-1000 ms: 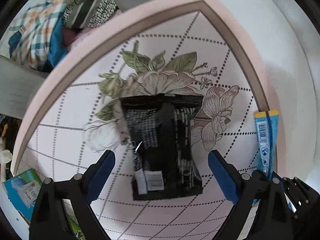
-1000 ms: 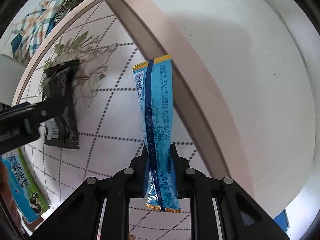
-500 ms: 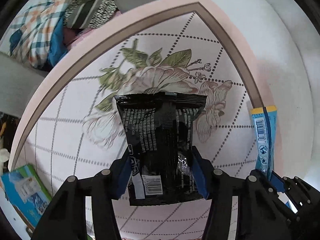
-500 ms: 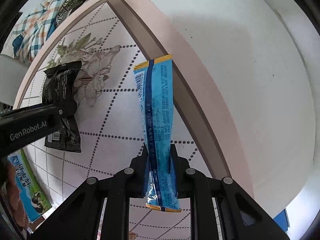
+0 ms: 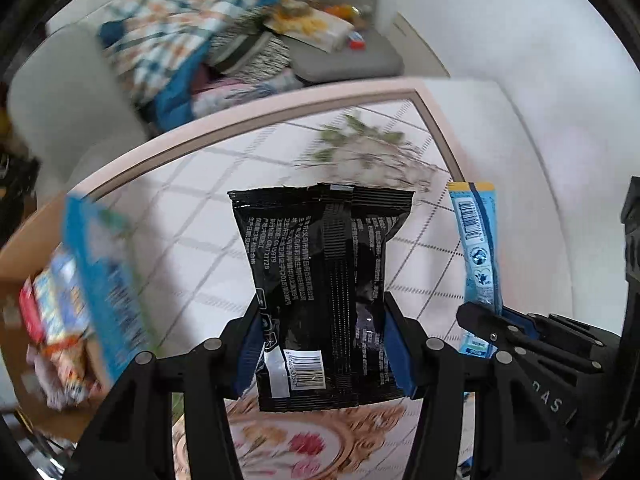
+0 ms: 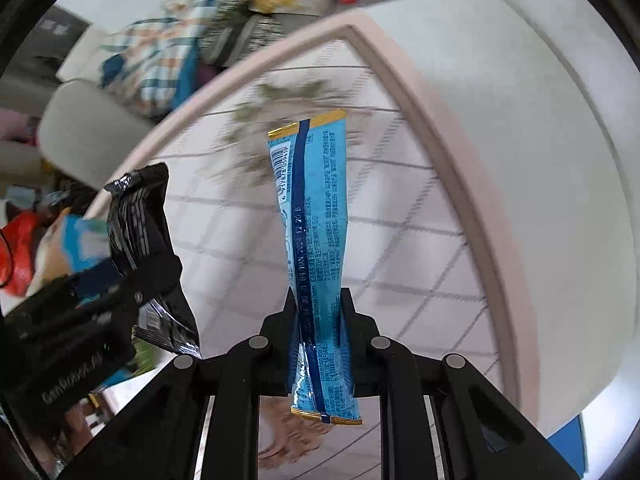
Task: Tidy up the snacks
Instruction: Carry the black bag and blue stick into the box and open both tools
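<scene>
My left gripper is shut on a black snack packet, held upright above the floral mat. A long blue snack stick stands upright in my right gripper, which is shut on its lower part. The right wrist view shows the black packet and the left gripper at the left. The left wrist view shows the blue stick at the right, held by the other gripper. A cardboard box with several snack packs sits at the left, with a blue carton at its edge.
Beyond the mat's pink border stands a grey sofa piled with a checked blanket and clothes. A white surface lies to the right of the mat. A floral patterned floor shows below the left gripper.
The left gripper shut on the black packet and lifted it off the mat. Both grippers have risen and tilted up, bringing the sofa and the cardboard box into view. The right still holds the blue stick.
</scene>
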Demonstrator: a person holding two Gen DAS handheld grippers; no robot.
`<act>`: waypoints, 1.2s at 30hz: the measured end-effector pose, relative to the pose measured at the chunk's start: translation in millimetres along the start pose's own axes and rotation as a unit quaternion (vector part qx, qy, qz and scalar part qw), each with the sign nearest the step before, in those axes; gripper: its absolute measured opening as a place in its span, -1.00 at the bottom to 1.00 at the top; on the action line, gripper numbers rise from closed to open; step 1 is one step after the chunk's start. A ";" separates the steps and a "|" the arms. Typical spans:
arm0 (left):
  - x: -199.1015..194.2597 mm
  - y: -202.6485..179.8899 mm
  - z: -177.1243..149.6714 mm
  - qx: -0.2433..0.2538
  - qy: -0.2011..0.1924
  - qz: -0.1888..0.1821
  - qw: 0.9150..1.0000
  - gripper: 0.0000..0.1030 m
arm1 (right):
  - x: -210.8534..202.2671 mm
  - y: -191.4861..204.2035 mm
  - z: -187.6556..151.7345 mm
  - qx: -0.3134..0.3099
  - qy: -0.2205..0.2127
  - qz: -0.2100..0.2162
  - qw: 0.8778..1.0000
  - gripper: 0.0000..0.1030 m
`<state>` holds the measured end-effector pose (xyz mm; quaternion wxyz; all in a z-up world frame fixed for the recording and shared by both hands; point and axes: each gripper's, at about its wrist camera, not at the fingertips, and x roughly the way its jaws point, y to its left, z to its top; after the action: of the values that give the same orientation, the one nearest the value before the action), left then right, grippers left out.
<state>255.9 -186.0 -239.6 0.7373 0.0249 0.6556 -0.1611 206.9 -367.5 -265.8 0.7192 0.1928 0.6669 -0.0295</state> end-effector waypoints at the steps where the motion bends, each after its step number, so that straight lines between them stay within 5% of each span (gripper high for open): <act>1: -7.4 14.8 -5.2 -0.010 -0.004 0.000 1.000 -0.01 | -5.1 12.7 -6.5 -0.009 -0.002 0.005 1.000 -0.65; 13: -101.6 214.0 -93.8 -0.132 -0.034 0.061 0.989 -0.01 | -10.8 233.6 -73.2 -0.138 0.007 0.089 0.986 -0.65; 21: -81.2 323.4 -115.9 -0.182 0.011 0.090 0.979 -0.01 | 24.7 338.3 -87.4 -0.178 0.014 0.069 0.982 -0.64; 25: -54.4 346.9 -122.3 -0.204 0.041 0.040 0.977 -0.01 | 55.2 359.8 -92.1 -0.179 0.031 0.052 0.982 -0.65; 36: -2.5 322.5 -103.9 -0.209 0.100 -0.097 0.968 0.03 | 116.5 347.3 -87.2 -0.148 0.053 0.014 0.987 -0.64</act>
<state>243.2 145.6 -307.9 0.6378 -0.1773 0.7443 -0.0878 240.9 6.0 -299.4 0.7037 0.0943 0.6985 0.0901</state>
